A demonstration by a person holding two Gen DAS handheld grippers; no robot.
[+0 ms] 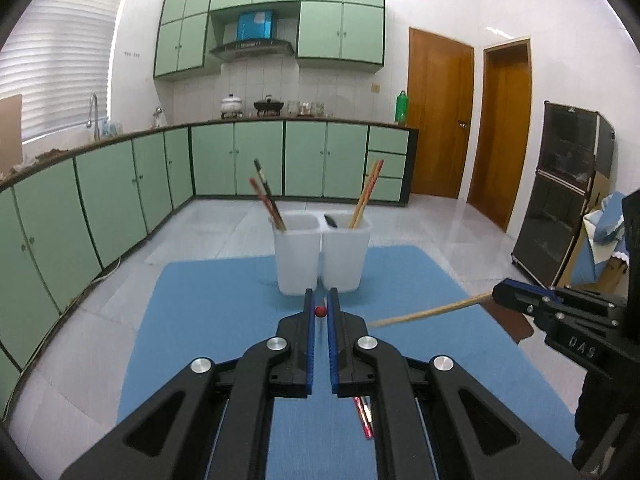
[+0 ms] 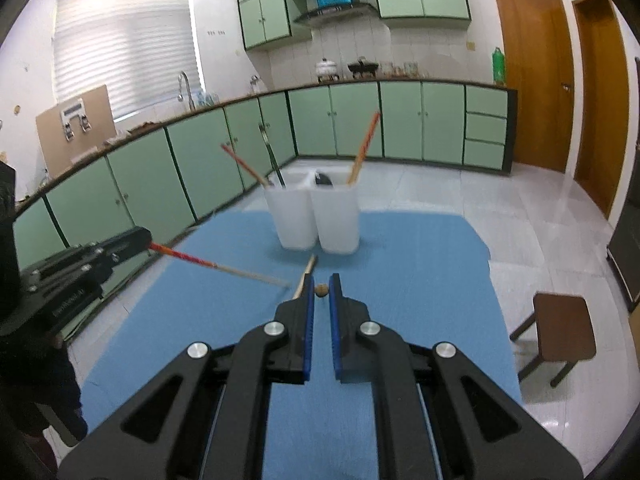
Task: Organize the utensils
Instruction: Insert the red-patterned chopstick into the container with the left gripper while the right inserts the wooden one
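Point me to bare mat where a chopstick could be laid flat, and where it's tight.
Free: blue mat right of the two white bins, out to its right edge; also the left strip toward the cabinets. Crowded: just before the bins, where the left gripper and right gripper each hold a chopstick.

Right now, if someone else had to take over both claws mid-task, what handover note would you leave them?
Left claw: shut on a red-ended chopstick, held above the mat.
Right claw: shut on a plain wooden chopstick, also held above the mat.
Holders: two white bins stand side by side at the far end of the blue mat. The left bin has dark and red chopsticks; the right bin has light orange-ended ones plus a dark item I cannot identify.
Done: several chopsticks are in the bins.
Left: drop each held chopstick into its matching bin, probably red left, wooden right.
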